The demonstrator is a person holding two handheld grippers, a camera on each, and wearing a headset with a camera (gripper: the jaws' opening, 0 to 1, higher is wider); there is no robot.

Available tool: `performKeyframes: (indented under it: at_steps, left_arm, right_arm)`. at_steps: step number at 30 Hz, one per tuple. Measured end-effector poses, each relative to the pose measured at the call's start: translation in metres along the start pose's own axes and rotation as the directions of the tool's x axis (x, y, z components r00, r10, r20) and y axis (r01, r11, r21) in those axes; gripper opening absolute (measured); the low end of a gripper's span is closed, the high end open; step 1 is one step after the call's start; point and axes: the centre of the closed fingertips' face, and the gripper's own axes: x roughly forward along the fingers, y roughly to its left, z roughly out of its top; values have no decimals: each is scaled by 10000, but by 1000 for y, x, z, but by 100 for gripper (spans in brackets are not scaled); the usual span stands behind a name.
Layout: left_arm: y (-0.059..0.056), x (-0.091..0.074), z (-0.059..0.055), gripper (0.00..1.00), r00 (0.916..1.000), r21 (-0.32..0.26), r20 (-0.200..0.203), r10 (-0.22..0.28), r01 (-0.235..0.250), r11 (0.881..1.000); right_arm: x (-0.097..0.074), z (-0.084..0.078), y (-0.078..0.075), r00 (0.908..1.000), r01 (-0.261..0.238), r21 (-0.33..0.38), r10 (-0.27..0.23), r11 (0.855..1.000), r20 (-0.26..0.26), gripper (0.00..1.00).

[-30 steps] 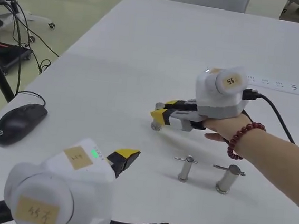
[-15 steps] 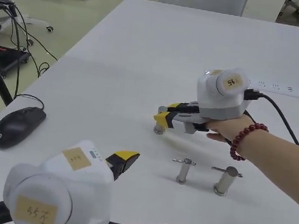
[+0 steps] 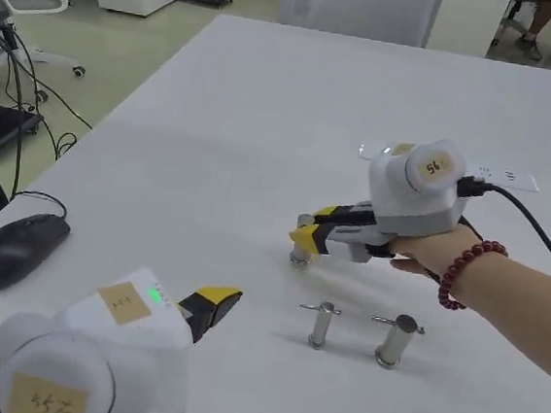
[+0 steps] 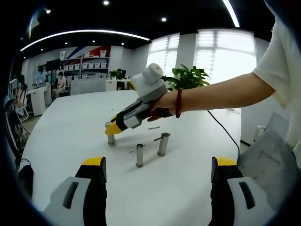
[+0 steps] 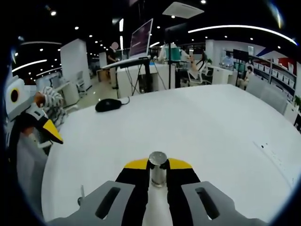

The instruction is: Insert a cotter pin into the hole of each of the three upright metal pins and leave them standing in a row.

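Head view: the right gripper (image 3: pixel 304 237) clamps its fingers (image 5: pixel 136 181) on an upright metal pin (image 3: pixel 300 255), far-left on the counter (image 3: pixel 213 142); two cottered pins (image 3: pixel 320 325) (image 3: pixel 395 341) stand nearer. The left gripper (image 3: pixel 277 367) (empty) holds its fingers (image 4: pixel 94 179) wide apart.

Open-plan office: white workbench (image 3: pixel 216 113) on pale green floor (image 3: pixel 126 36); bright windows (image 4: pixel 211 52), potted plant (image 4: pixel 188 77), wall shelves (image 4: pixel 87 66), ceiling light strips (image 4: pixel 84 32).

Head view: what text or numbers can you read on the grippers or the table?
"56": oval sticker on the right gripper.
"55", with an unclear mark after it: rear sticker on the left gripper.
Smaller sticker on the left gripper: unreadable.
Power strip markings: too small to read.
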Motion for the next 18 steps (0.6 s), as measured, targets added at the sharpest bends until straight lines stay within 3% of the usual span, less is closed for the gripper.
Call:
performKeyframes:
  at_steps: [18]
  left_arm:
    - [-8,-5,4,92,10000,196,51,36,-37,9998]
  right_arm:
    - [-53,-31,-14,9971,751,280,-747,9968,-152,14]
